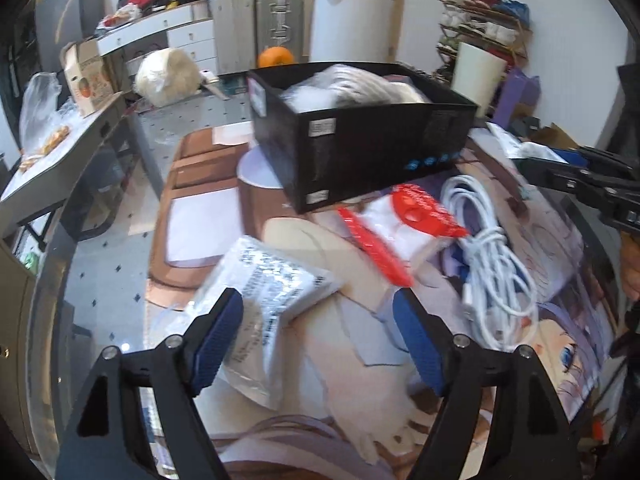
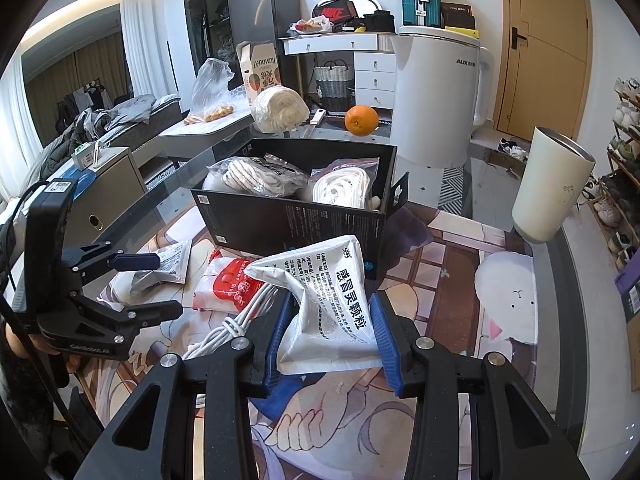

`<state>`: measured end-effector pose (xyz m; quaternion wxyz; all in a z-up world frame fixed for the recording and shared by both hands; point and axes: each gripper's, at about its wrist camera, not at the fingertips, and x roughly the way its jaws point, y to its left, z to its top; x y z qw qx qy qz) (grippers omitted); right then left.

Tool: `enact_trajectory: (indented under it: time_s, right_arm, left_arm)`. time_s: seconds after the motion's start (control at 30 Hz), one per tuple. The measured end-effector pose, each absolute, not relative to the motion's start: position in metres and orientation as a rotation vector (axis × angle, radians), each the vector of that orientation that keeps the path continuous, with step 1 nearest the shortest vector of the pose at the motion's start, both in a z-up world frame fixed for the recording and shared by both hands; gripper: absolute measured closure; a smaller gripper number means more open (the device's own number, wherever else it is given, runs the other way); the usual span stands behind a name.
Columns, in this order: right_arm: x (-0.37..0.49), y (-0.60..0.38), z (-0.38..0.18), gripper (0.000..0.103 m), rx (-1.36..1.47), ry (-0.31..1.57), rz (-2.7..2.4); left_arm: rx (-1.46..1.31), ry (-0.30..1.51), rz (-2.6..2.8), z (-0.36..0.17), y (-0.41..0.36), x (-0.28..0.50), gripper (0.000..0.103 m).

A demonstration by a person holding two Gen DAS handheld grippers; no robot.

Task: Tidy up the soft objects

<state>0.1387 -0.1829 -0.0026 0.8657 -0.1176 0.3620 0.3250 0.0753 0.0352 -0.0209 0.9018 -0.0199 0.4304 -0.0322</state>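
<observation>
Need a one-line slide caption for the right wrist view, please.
Right claw grips a white medicine sachet before the black box of bagged soft items.

bright, even indoor light; a glowing ceiling strip far left in the right wrist view. the left wrist view is smeared with motion blur, the silver packet softest. the right wrist view is sharp. both bend hard at black, vignetted edges.
</observation>
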Motion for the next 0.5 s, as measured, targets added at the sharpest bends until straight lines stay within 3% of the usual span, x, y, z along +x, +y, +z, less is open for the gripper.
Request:
enact_trajectory:
  time_s: [0.5]
  right_arm:
    - [0.138,-0.180,-0.005,0.063,-0.252,0.768,0.692]
  left_arm:
    - [-0.037,0.902,0.003,-0.024,0.058,0.085,0.020]
